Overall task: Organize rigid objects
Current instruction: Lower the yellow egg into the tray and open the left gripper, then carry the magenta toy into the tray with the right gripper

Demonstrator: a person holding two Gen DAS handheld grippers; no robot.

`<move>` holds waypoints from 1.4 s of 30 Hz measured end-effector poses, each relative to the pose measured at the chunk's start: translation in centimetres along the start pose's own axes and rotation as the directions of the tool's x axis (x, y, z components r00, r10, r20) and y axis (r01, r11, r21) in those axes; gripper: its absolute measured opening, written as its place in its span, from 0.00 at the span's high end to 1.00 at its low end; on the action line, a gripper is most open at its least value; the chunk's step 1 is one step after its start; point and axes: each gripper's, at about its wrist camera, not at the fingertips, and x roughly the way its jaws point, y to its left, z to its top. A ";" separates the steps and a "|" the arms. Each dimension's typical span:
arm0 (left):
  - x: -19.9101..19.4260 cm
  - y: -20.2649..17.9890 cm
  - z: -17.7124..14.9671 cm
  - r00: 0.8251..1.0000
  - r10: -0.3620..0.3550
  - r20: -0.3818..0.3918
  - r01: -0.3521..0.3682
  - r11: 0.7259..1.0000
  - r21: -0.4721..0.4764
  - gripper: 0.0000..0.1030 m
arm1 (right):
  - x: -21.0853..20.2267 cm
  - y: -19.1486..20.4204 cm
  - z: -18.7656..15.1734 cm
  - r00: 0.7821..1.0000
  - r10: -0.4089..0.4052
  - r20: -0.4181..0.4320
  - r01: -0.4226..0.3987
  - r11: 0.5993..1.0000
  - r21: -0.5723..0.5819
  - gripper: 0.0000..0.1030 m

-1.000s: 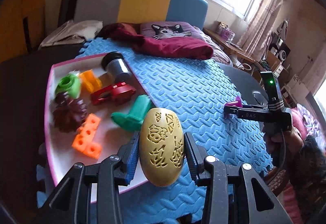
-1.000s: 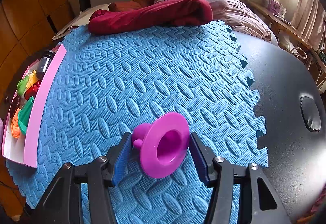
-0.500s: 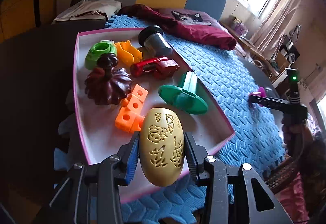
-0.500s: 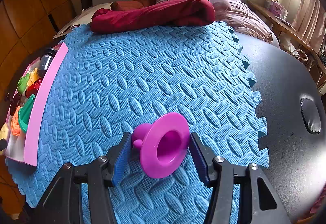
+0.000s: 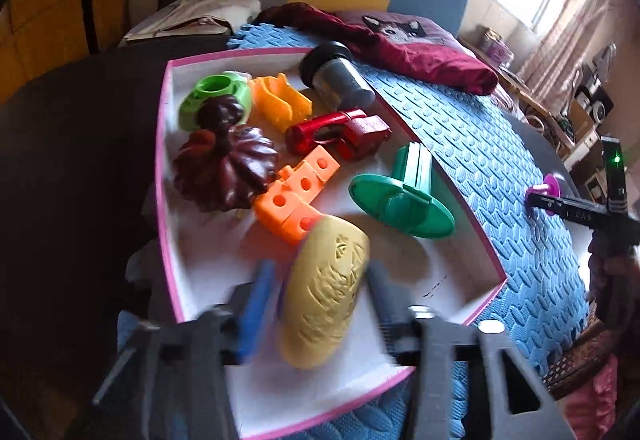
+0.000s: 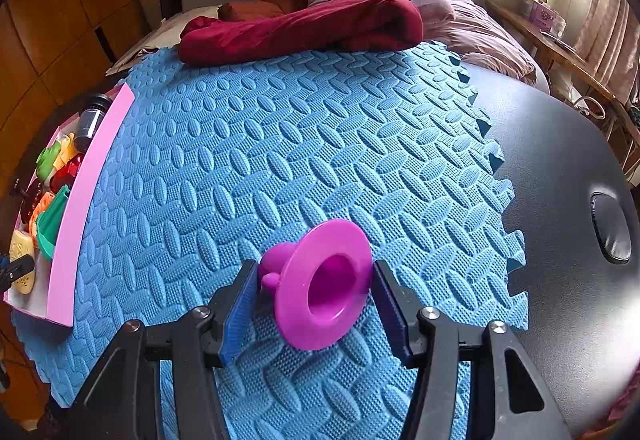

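- Over the near edge of the pink-rimmed tray (image 5: 162,175), our left gripper (image 5: 316,304) has its jaws opening; the yellow carved egg (image 5: 324,296) sits between them, tilted and blurred, pads apparently clear of it.
- Egg is just beside the orange block (image 5: 298,191); green flanged piece (image 5: 400,195) is nearby toward the right edge.
- To do this step well, we judge: open fully and lift straight out, so the egg settles without nudging the block.
- Right gripper (image 6: 312,304) holds the magenta flanged piece (image 6: 324,284) over the blue foam mat (image 6: 320,127), jaws partly open, pads against its rim.
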 end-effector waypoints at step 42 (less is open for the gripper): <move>-5.2 0.7 -2.1 0.976 0.176 0.127 -0.167 0.983 -0.079 0.37 | -1.4 6.8 -1.0 0.996 0.089 0.032 -0.086 0.993 -0.082 0.45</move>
